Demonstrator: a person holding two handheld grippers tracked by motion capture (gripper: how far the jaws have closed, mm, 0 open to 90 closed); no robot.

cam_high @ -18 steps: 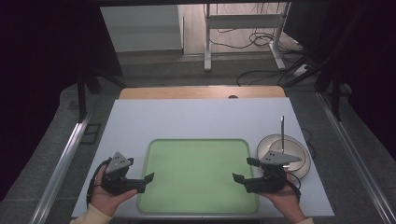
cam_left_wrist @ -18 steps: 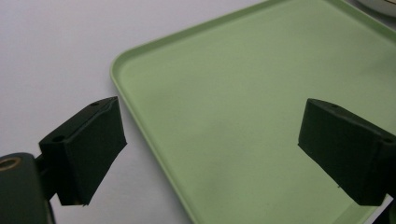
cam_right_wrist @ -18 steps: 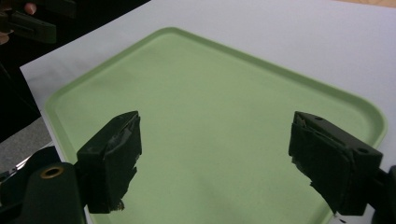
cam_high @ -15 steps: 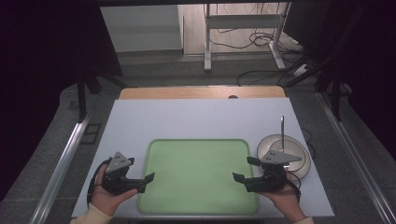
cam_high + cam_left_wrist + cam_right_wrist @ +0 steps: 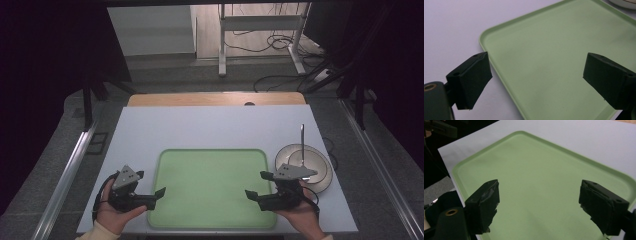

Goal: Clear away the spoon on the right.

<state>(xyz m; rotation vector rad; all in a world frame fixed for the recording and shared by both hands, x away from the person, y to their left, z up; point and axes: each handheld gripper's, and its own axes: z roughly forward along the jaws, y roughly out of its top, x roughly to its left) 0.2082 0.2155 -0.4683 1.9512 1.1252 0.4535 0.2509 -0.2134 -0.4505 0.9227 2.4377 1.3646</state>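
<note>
Green and rectangular, a plastic tray (image 5: 212, 187) lies flat at the near edge of a white tabletop (image 5: 200, 127), bare inside. A person's hands hold two black grippers at its near corners: the left gripper (image 5: 156, 196) at the near-left corner, the right gripper (image 5: 252, 196) at the near-right, each with jaws spread wide and gripping nothing. Just beside the tray's right edge sits a round white plate (image 5: 320, 167) with a slim metal utensil (image 5: 302, 142) resting on it, its handle pointing toward the far edge.
</note>
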